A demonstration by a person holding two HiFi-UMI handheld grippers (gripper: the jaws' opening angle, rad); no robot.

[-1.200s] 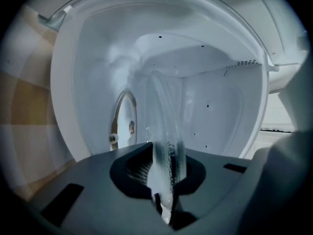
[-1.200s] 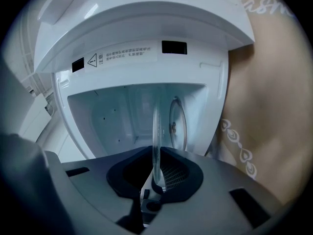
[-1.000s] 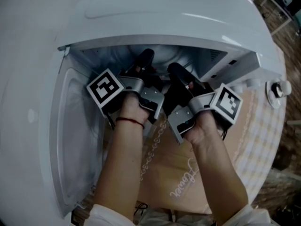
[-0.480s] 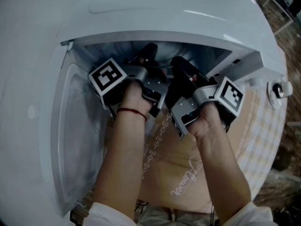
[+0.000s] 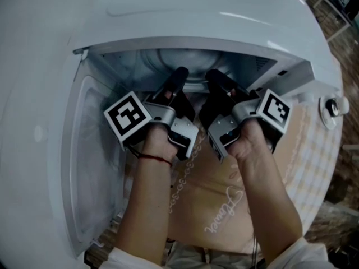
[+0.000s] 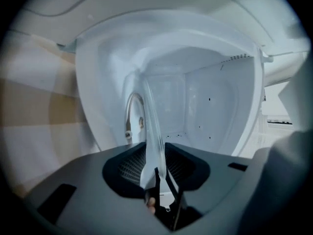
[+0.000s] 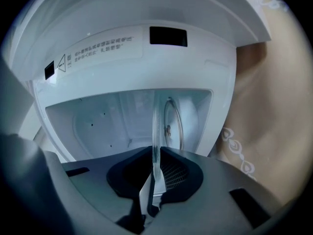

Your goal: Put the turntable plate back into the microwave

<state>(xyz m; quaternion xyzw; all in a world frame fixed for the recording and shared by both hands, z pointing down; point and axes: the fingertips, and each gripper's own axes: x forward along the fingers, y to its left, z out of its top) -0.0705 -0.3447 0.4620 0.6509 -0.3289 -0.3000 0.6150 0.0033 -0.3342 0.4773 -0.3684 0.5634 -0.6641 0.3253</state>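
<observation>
The clear glass turntable plate [image 5: 189,66] lies inside the white microwave's cavity [image 5: 140,60], and both grippers reach in at its near rim. In the left gripper view the plate [image 6: 149,126] runs edge-on between the jaws of my left gripper [image 6: 155,153]. Those jaws are opening, and a gap shows on each side of the glass. My right gripper [image 7: 156,155] is shut on the plate's rim [image 7: 156,131], its pads tight against the glass. In the head view the left gripper [image 5: 179,74] and right gripper [image 5: 216,77] sit side by side.
The microwave door [image 5: 90,167] hangs open at the left. A round control knob [image 5: 331,106] sticks out at the right. Below the grippers, a beige patterned cloth [image 5: 219,206] covers the table. A ring [image 6: 134,114] shows on the cavity floor beside the plate.
My left hand has drawn back a little toward the cavity's mouth, and more of the plate shows behind it. The right hand has stayed where it was.
</observation>
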